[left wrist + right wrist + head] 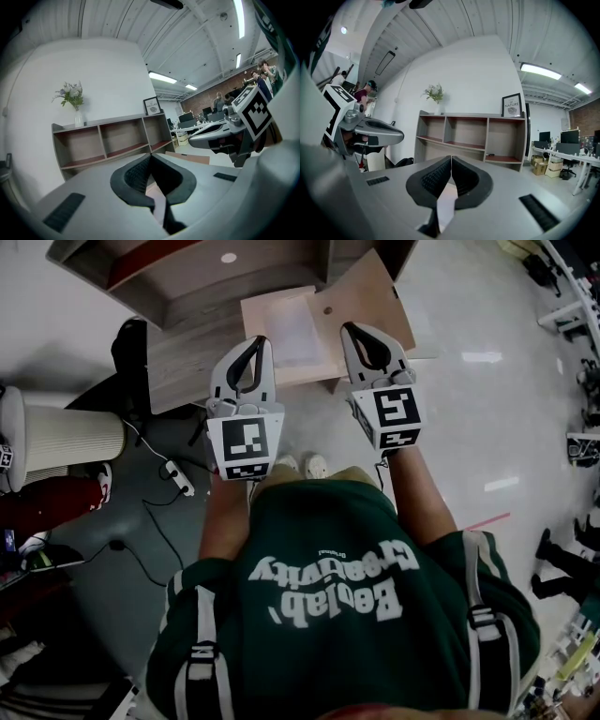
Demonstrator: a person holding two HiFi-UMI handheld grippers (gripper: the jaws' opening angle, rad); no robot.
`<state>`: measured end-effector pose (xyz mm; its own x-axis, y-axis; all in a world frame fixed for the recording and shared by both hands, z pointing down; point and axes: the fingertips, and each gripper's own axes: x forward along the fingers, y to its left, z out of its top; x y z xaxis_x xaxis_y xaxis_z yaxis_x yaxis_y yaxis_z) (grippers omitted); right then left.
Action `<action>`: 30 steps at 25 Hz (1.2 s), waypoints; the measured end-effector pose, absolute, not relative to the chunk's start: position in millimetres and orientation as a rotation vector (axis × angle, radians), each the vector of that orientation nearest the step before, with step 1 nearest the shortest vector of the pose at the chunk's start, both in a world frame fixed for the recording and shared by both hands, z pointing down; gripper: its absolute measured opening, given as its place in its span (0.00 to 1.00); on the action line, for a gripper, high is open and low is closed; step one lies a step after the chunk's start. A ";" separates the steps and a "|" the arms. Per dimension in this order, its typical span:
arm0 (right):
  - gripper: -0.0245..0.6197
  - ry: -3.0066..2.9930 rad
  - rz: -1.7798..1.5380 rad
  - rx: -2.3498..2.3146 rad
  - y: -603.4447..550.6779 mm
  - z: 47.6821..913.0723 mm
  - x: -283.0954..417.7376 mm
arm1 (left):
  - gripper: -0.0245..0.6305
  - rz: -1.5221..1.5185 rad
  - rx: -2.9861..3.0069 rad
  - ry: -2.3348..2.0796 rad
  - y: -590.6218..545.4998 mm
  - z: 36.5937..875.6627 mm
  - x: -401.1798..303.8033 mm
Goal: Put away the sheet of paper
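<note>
Two grippers are level and side by side over the floor, and both are closed. The left gripper (259,341) has its ribbed black pads (136,176) pinched together with a pale sliver of the sheet of paper (292,329) showing between them. The right gripper (350,329) shows the same, its jaws meeting at the tip with a white strip of the sheet in the gap below. Seen from the head, the sheet is a thin, pale rectangle stretched flat between the two grippers, just in front of the open shelf unit (473,136). That unit is grey laminate outside with reddish-brown shelves and square compartments. On top stand a slim vase of flowers (76,110) and a black-framed print (152,106). A flat brown board (370,296) lies beside the sheet, under the right gripper's tip. The floor (469,409) is pale and glossy, catching the strip lights (161,77) on a corrugated white ceiling.
</note>
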<state>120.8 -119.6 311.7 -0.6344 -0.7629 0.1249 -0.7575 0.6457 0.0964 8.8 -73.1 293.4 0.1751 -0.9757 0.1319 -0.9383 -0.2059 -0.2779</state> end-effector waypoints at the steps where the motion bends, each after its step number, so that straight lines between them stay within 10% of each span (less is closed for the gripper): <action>1: 0.09 -2.707 -0.053 1.263 -119.2 310.8 122.1 | 0.07 -0.422 -2.303 1.890 -72.6 292.8 9.4; 30: 0.09 -2.695 -0.136 1.300 -116.0 303.2 127.2 | 0.07 -0.397 -2.284 1.882 -73.2 290.2 9.6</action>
